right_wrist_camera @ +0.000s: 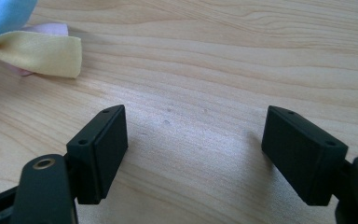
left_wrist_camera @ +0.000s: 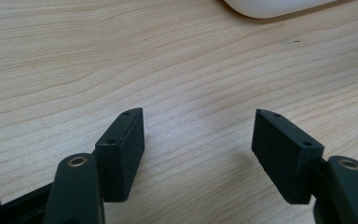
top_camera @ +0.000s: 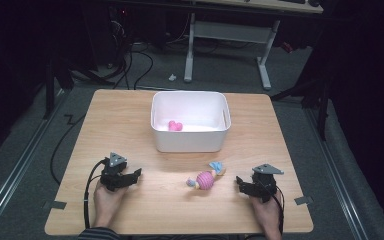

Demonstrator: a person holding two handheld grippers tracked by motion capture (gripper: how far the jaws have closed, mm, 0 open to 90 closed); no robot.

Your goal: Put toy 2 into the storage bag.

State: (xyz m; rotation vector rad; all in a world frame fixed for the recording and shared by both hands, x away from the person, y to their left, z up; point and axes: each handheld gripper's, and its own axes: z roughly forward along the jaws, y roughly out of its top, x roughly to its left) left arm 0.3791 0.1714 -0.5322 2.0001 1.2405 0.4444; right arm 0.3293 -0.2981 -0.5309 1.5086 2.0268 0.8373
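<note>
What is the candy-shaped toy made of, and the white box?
The candy-shaped toy looks like soft fabric: its floppy yellow and blue ends fold like cloth. The white box seems to be smooth, matte plastic, with rounded corners and even walls.

Wooden worktop (top_camera: 130,115) on grey floor (top_camera: 40,145). White bin (top_camera: 190,137) at its far middle, pink item (top_camera: 175,126) inside. Black cables (top_camera: 135,60) and white desk legs (top_camera: 190,50) behind.

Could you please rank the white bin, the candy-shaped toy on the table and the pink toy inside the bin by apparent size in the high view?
1. White bin
2. Candy-shaped toy
3. Pink toy
</note>
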